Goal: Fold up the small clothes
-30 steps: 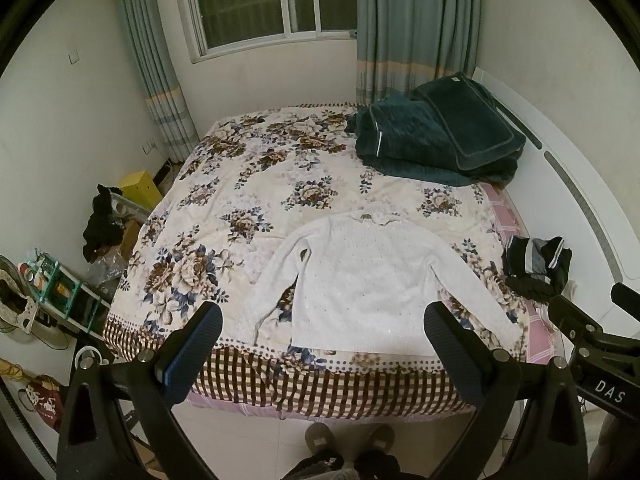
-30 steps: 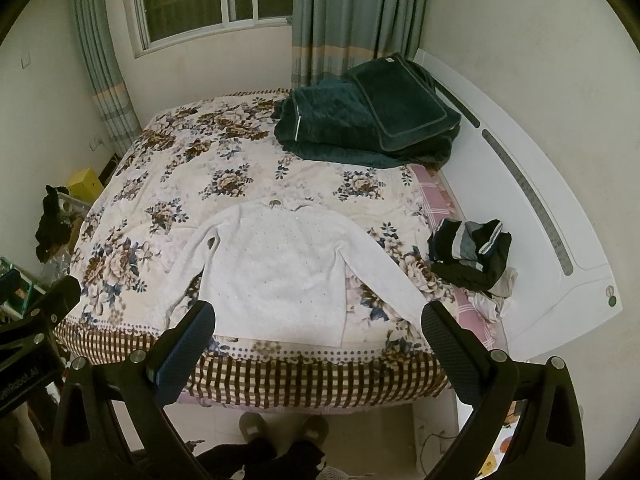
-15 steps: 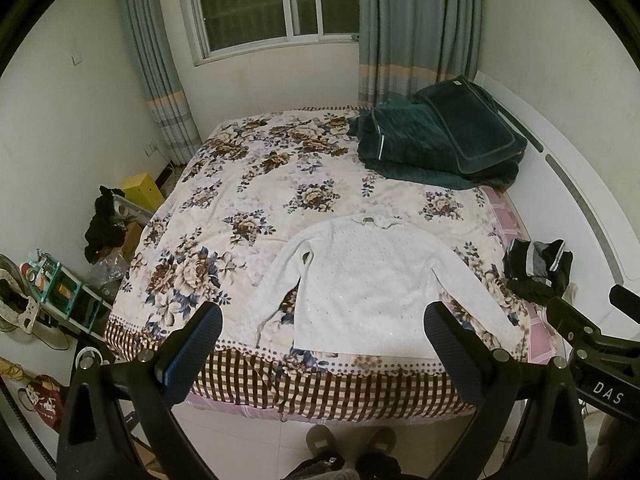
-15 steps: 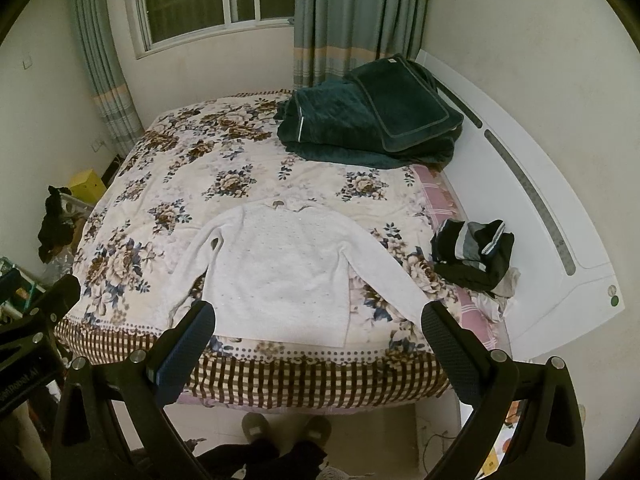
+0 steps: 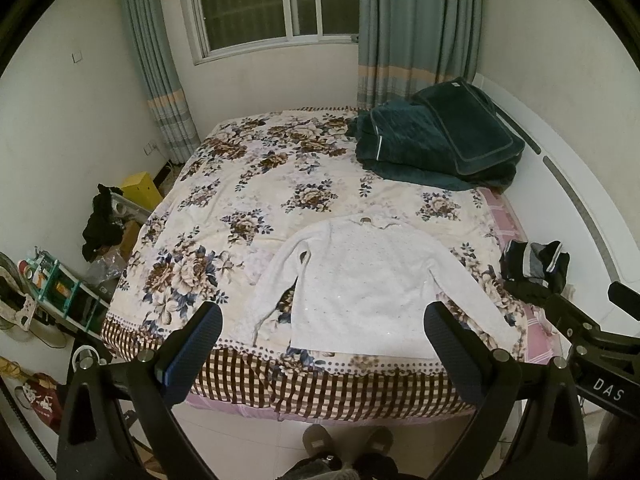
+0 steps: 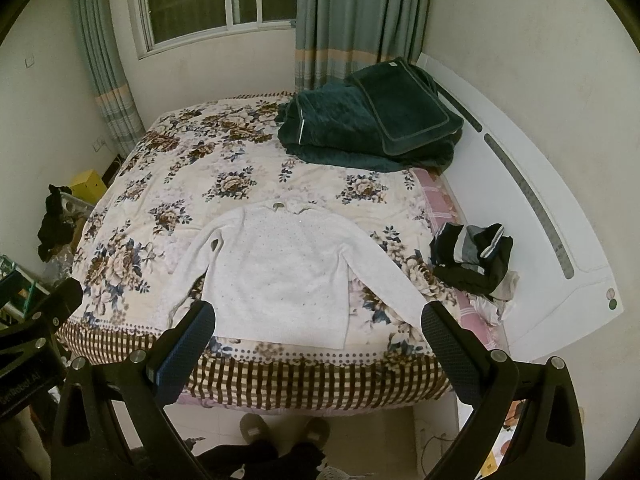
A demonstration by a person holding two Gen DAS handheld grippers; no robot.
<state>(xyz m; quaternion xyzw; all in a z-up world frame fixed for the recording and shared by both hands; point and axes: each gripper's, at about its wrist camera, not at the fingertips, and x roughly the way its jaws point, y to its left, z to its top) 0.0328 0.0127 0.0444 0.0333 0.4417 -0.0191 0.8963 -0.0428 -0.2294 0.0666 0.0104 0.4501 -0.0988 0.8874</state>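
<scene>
Change since the earlier frames: both views have tilted slightly, so the bed sits a little lower in each picture; nothing on the bed has shifted.

Left gripper [image 5: 322, 354]: black frame, blue-padded fingers [image 5: 192, 354] spread wide at the bottom of the left wrist view. Holds nothing, touches nothing; it hangs over the foot edge of the bed.

Right gripper [image 6: 316, 354]: same build, fingers [image 6: 444, 350] equally wide apart at the bottom of the right wrist view. Empty, clear of all cloth.

White long-sleeved knit sweater [image 5: 362, 288]: lies flat and unfolded at lower centre of the frame, near the foot of the bed, hem toward the camera, collar away, both sleeves angled outward and down. In the right wrist view the sweater [image 6: 280, 276] is left of centre.

Bed with cream floral quilt and brown checked border [image 5: 248, 200]: fills the middle of both views.

Dark green folded blanket with matching cushion [image 5: 436, 140]: upper right of the bed, well apart from the sweater.

Small heap of black, grey and white clothes [image 6: 474, 258]: right edge of the bed, beside the white headboard [image 6: 532, 240].

Grey slippers [image 6: 284, 432]: on the floor, bottom centre.

Yellow box [image 5: 141, 192]: on the floor, left of the bed.
</scene>
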